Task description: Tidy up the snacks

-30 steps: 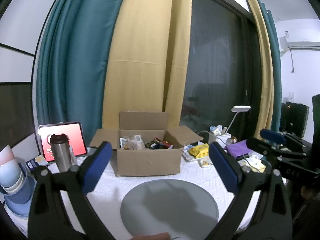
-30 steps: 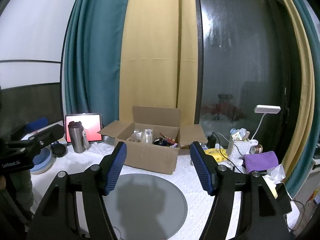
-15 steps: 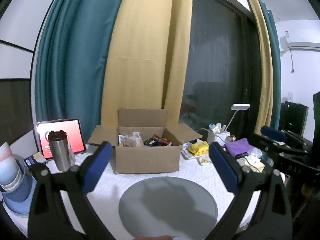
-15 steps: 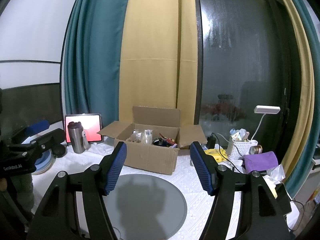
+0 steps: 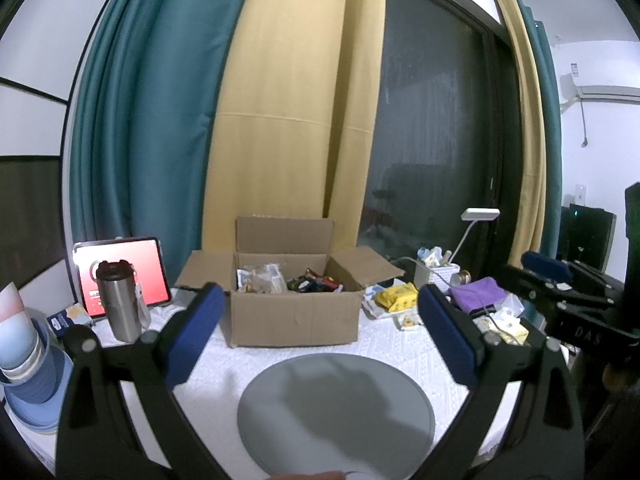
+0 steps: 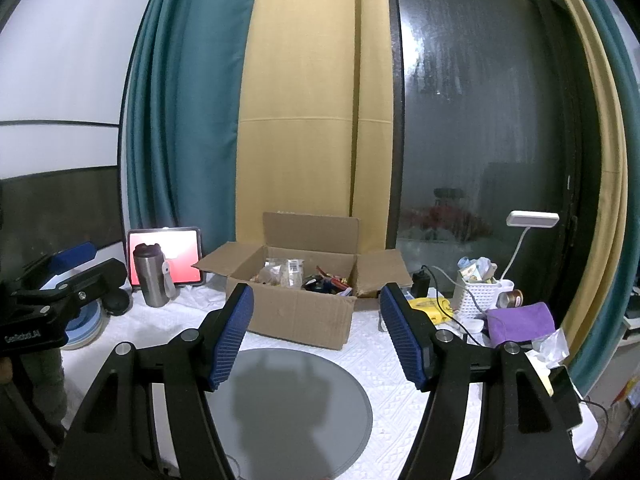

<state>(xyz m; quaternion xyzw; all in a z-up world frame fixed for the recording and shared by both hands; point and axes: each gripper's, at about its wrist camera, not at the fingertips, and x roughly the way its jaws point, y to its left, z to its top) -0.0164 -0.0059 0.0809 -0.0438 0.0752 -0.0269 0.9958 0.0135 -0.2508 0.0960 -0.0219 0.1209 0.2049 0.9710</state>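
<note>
Snacks (image 5: 288,282) in open brown cardboard box (image 5: 294,320), far | round grey plate (image 5: 336,408) near, bare, likely sorting spot | left gripper (image 5: 320,334), right gripper (image 6: 316,334): jaws spread, empty, hovering short of box

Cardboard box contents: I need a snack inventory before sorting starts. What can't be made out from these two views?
- Cardboard box: in both wrist views its front wall hides the lower contents.
- Snack packets showing above the rim: too small to read labels or count.
- Grey round plate: near edge cut off by the frame in the left wrist view.
- White basket: contents too small to identify.
</note>
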